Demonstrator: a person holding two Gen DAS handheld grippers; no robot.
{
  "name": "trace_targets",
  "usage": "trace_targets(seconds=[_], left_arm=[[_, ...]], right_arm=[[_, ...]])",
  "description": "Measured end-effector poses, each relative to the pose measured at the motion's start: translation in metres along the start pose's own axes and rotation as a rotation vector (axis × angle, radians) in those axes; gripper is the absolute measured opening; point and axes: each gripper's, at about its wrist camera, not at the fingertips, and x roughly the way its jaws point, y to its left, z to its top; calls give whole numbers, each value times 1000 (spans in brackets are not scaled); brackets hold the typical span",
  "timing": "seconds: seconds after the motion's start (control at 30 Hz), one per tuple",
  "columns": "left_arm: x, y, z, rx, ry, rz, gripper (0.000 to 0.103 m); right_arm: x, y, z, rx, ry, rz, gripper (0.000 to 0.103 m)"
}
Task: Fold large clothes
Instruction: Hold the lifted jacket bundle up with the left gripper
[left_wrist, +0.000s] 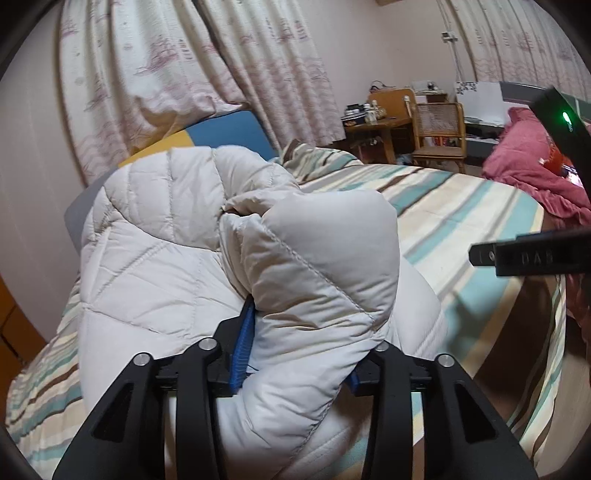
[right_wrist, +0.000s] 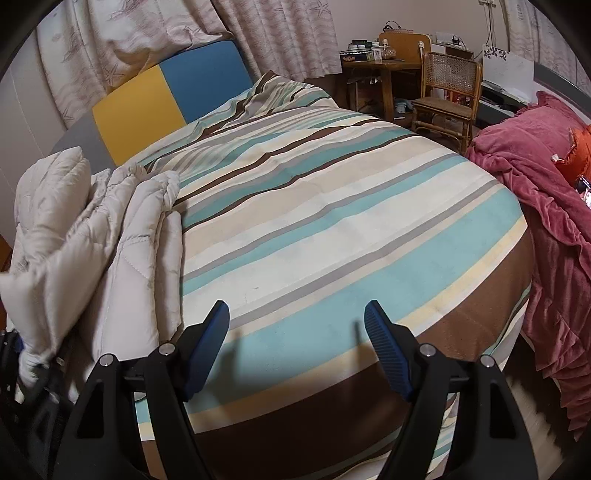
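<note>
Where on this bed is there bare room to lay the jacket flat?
Free: the striped bedspread between the white quilted jacket and the pink blanket, beneath the open right gripper. Crowded: the left edge under the jacket, where the left gripper is.

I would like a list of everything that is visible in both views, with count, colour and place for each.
jacket: one, off-white quilted, on the left side of the bed, a fold between the left gripper's fingers
bedspread: one, striped teal, cream and brown, covers the bed
headboard: one, yellow and blue panels, behind the bed
curtains: pale with pink print, behind the headboard
blanket: one, pink-red, heaped to the right of the bed
chair: one, brown rattan, beyond the bed
table: one, brown wood, cluttered, beside the chair
left gripper: black with blue pads, around the jacket fold
right gripper: black with blue pads, open above the bedspread, nothing held
</note>
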Motion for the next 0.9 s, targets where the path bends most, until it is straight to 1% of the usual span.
trace_targets(seconds=[0.17,0.3,0.5,0.6,0.7,0.87,0.9], left_arm=[[5,6,-4,-22,2,-48,43],[5,4,-2,-23,7,-49,43],[-1,8,-1,-76,9,-74,43],[-6,11,2,-92,6,-85,43],[-14,15,3,-118,5,-115,51],[-39,28,7,-181,-7,-150,52],[-48,34,7,-195,-20,-163,56]], right_arm=[[0,-2,0,-10,0,-45,75],[-2,-3,1,-4,-2,-49,75],[-3,2,1,-27,-8,-46,75],[-2,5,1,-27,-1,-18,75],[-5,11,1,-39,-6,13,75],[-9,22,3,-84,-24,1,75],[-9,23,4,-89,-25,-3,75]])
